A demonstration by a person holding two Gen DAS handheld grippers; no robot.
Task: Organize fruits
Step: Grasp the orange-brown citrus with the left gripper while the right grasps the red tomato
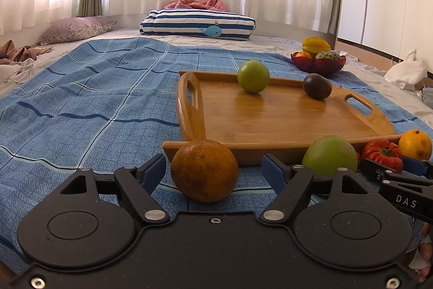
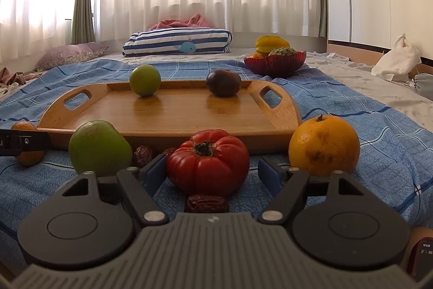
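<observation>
I keep both grippers' fingers spread, the left gripper [image 1: 213, 167] straddling the brown orange [image 1: 204, 170] and the right gripper [image 2: 212, 171] straddling the red tomato [image 2: 207, 161], since the wooden tray [image 2: 167, 110] just beyond them looks like their destination.

Glossy varnished wood tray [image 2: 167, 110] at centre frame lies on a matt woven blue cloth [image 2: 351, 110], the red bowl [image 2: 273, 64] at upper right looks like ribbed glass, perhaps plastic.
</observation>
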